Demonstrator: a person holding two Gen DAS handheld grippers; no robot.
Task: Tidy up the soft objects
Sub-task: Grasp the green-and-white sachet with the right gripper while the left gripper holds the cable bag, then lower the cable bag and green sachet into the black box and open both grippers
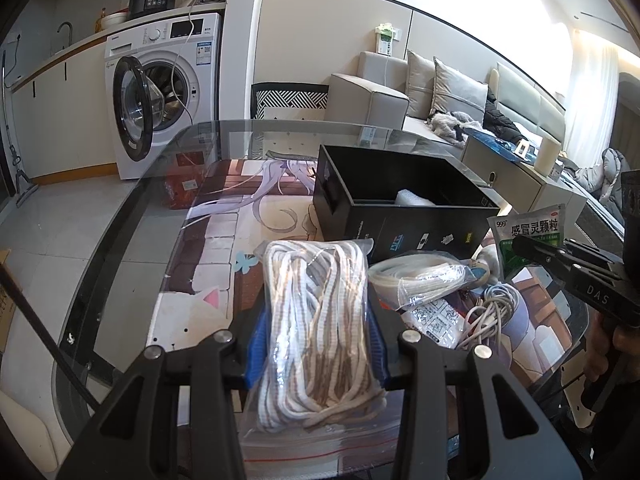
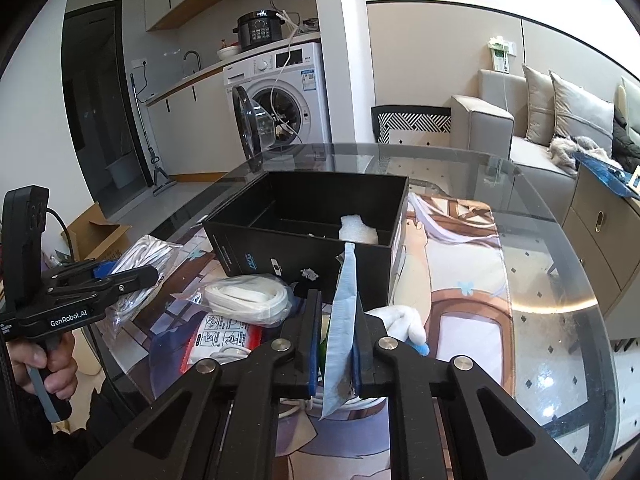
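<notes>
My left gripper (image 1: 316,344) is shut on a clear bag of brown-and-white rope (image 1: 316,320), held above the glass table's near side; it also shows in the right wrist view (image 2: 136,276). My right gripper (image 2: 338,328) is shut on a green-and-white medicine sachet (image 2: 340,320), seen edge-on; its printed face shows in the left wrist view (image 1: 528,236). An open black box (image 2: 304,224) with a piece of white foam (image 2: 356,230) inside stands just beyond both grippers on the printed mat.
On the mat (image 2: 460,272) in front of the box lie a bag of white strap (image 2: 248,300), a printed packet (image 2: 220,336), a coiled white cable (image 1: 492,308) and a white plush (image 2: 400,320). The round glass table's edge (image 2: 568,264) curves right. A washing machine (image 1: 160,96) and sofa (image 1: 372,96) stand beyond.
</notes>
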